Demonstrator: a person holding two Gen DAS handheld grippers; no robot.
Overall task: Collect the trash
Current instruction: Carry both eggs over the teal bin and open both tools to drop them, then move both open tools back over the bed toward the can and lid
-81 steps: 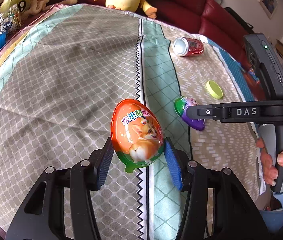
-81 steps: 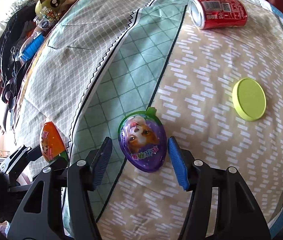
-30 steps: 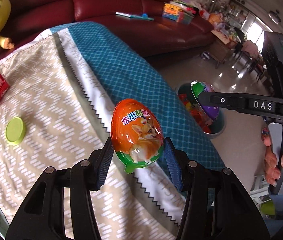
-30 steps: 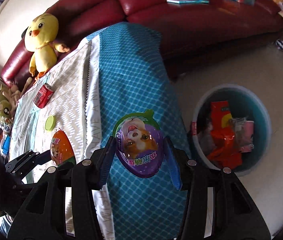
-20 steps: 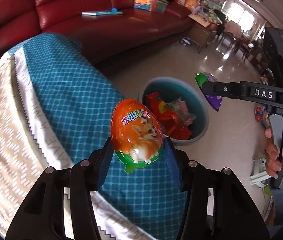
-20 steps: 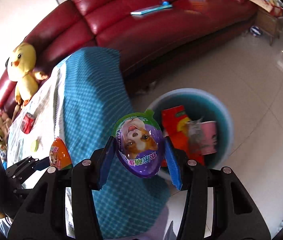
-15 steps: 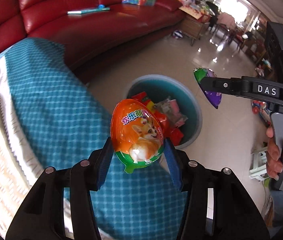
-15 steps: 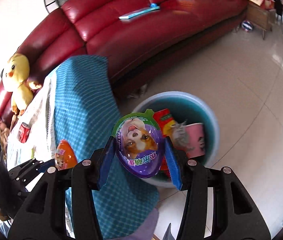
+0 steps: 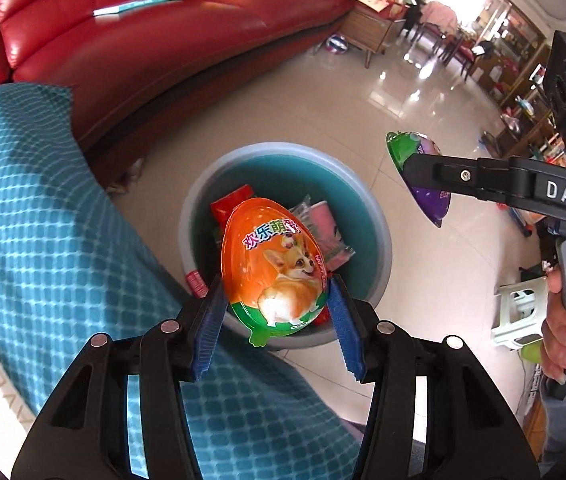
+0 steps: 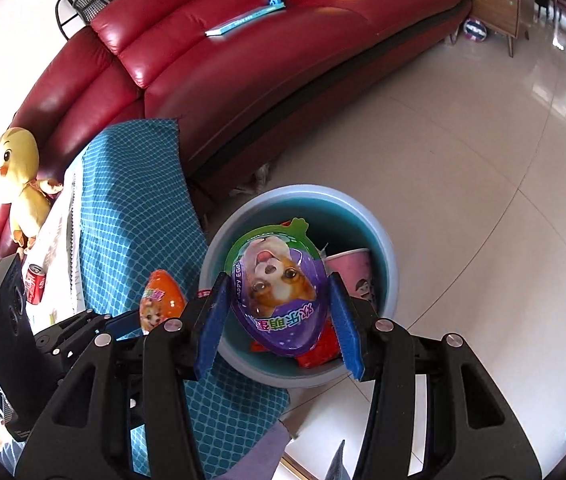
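Note:
My left gripper (image 9: 275, 320) is shut on an orange egg-shaped pack with a corgi print (image 9: 273, 264), held over the near rim of a round teal trash bin (image 9: 203, 196) on the floor. My right gripper (image 10: 277, 316) is shut on a purple egg-shaped pack (image 10: 279, 296), held above the same trash bin (image 10: 387, 264). In the left wrist view the purple pack (image 9: 419, 152) hangs to the right of the bin between the right gripper's black fingers (image 9: 463, 178). In the right wrist view the orange pack (image 10: 161, 300) shows at the left.
The bin holds red wrappers (image 9: 229, 206) and a pink paper cup (image 10: 353, 274). A table with a teal checked cloth (image 9: 43, 240) lies at the left, with a red can (image 10: 35, 278) on it. A red sofa (image 10: 243, 60) with a yellow plush duck (image 10: 19, 184) stands behind. Tiled floor (image 10: 463, 160) surrounds the bin.
Both grippers swung from over the tablecloth to above the trash bin on the floor, each still holding its egg pack. The can and green lid slid out of the left wrist view.

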